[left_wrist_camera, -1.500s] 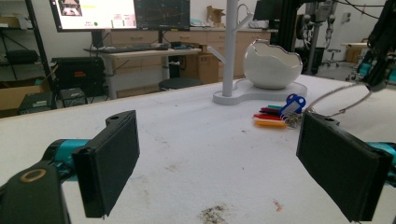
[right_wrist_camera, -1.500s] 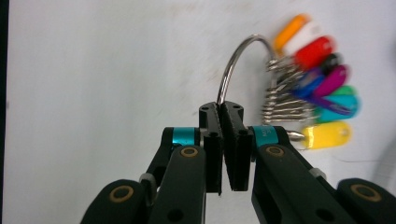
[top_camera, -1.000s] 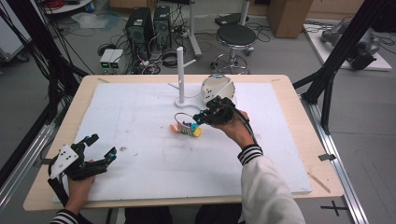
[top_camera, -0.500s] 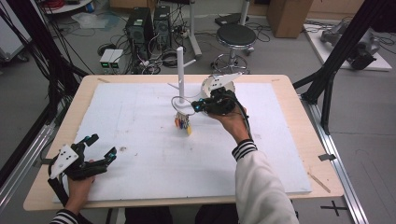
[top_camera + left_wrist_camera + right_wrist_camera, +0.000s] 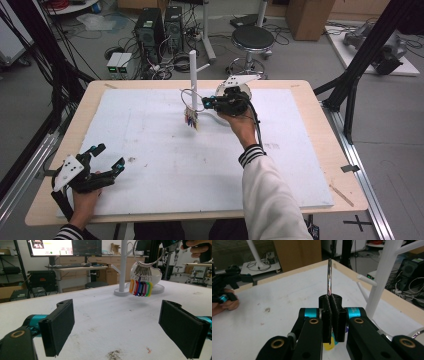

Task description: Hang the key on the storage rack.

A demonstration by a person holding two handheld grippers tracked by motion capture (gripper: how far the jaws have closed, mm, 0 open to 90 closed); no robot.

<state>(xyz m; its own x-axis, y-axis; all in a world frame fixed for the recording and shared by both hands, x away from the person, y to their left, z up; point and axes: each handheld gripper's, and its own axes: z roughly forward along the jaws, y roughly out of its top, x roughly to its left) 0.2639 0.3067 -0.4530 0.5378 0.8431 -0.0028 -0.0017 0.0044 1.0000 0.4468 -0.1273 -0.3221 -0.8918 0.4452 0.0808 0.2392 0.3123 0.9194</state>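
A metal key ring (image 5: pixel 188 97) with several coloured tags (image 5: pixel 191 119) hangs in the air just in front of the white peg stand (image 5: pixel 193 75). My right gripper (image 5: pixel 206 103) is shut on the ring's right side. In the right gripper view the jaws are pressed together on the thin ring (image 5: pixel 329 277), and the stand's post (image 5: pixel 382 277) rises just to the right. The left gripper view has the tags (image 5: pixel 140 287) dangling before the stand (image 5: pixel 123 265). My left gripper (image 5: pixel 107 159) rests open at the table's front left, jaws wide and empty (image 5: pixel 125 327).
A white rounded object (image 5: pixel 239 89) sits right behind my right hand, beside the stand. The white mat (image 5: pixel 150 150) covers most of the wooden table (image 5: pixel 320 130). Stools, computers and cables stand on the floor beyond the far edge.
My right gripper has lifted the key ring off the mat and carried it away from me and leftward, up to the stand. The left gripper has stayed put.
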